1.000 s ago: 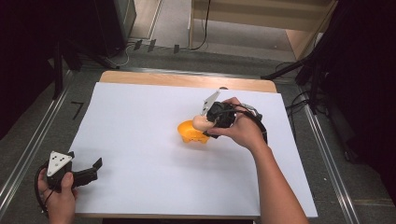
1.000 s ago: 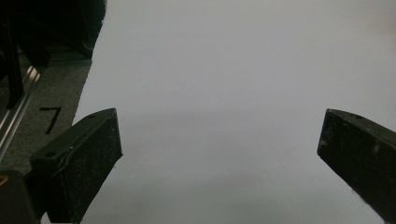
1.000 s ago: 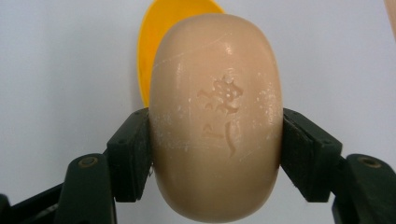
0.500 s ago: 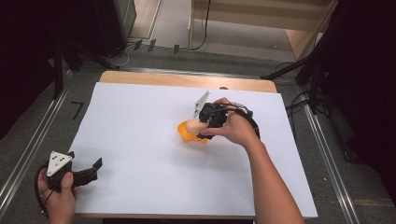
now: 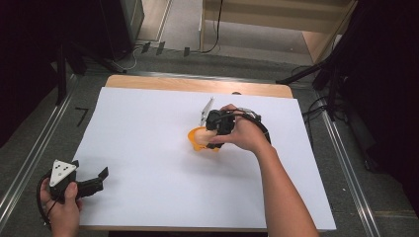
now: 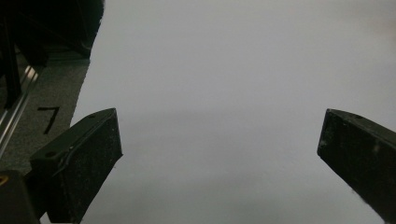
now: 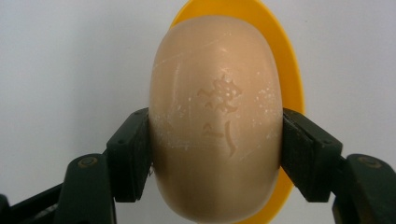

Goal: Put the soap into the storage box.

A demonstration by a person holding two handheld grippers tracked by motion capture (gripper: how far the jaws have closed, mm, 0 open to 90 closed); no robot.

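In the right gripper view, jaws clamp stamped soap [image 7: 215, 121] over yellow dish [image 7: 289, 74].

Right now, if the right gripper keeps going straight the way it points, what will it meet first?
The right gripper is shut on a beige soap bar. Directly behind the bar lies a yellow dish, so the soap would probably meet that dish first. The gap between them is unclear.
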